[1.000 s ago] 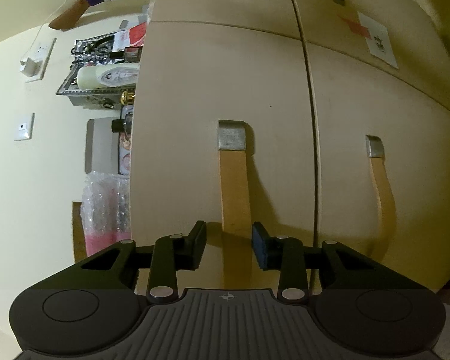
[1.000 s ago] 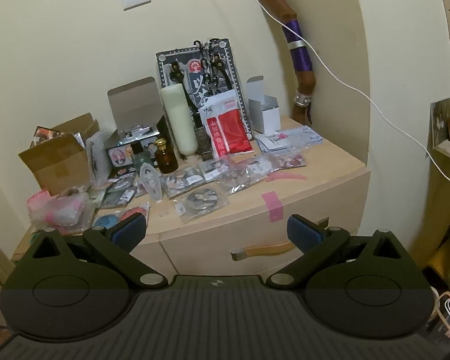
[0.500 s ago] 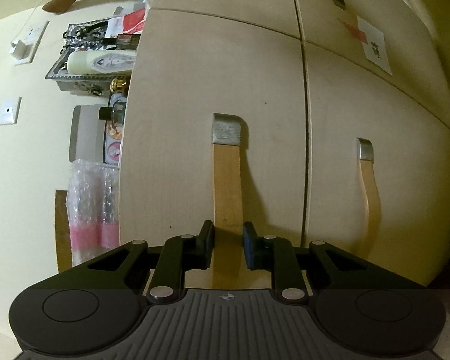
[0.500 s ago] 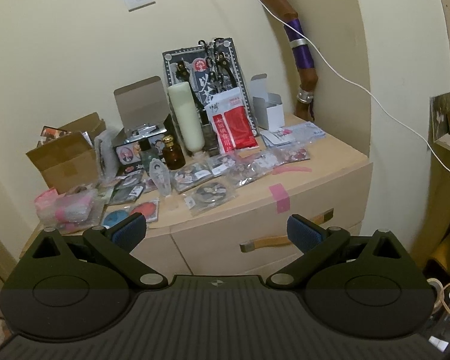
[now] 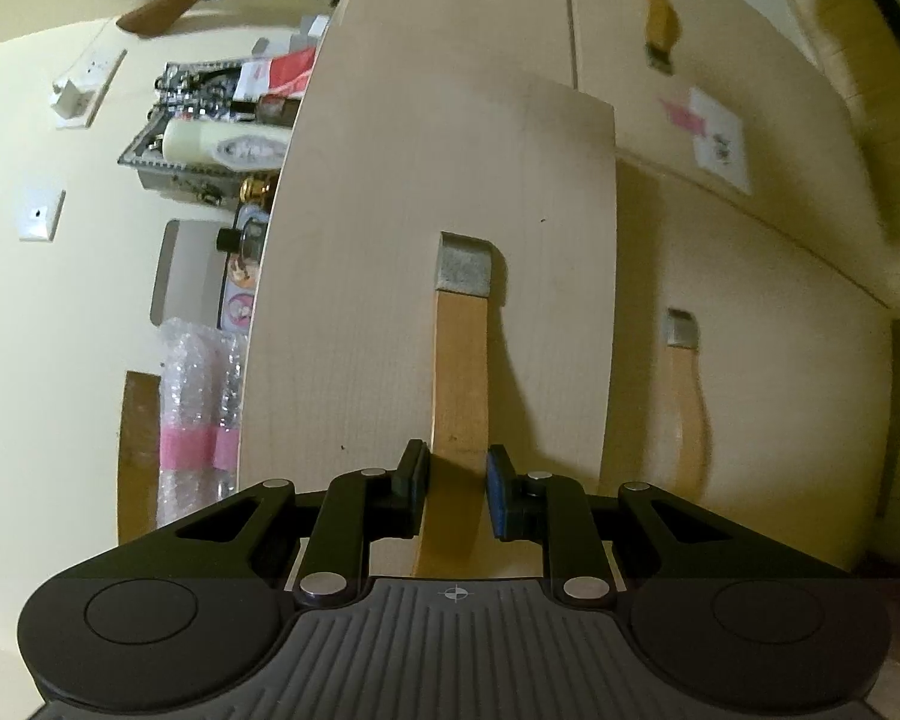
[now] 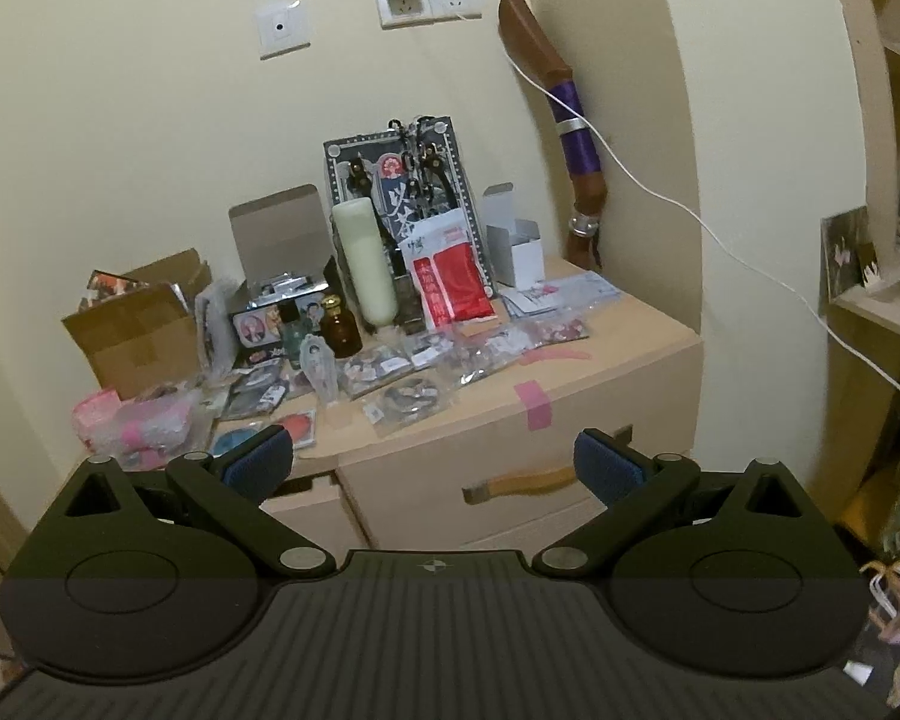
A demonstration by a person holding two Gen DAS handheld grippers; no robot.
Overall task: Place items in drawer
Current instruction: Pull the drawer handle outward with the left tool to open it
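My left gripper (image 5: 457, 480) is pinching the drawer handle (image 5: 459, 384) while the right gripper (image 6: 435, 468) hangs spread, so honestly a crooked tug could slip it off.

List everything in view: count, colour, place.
Dresser: one, pale wood, against wall.
Drawer handle: one, wooden, between left jaws.
Cardboard box: one, brown, dresser's left end.
Candle: one, cream, upright, centre back.
Red packet: one, red-white, right of candle.
Amber bottle: one, brown, before candle.
Pink tape: one strip, front edge.
Left gripper: black, closed on handle.
Right gripper: black, open, empty.
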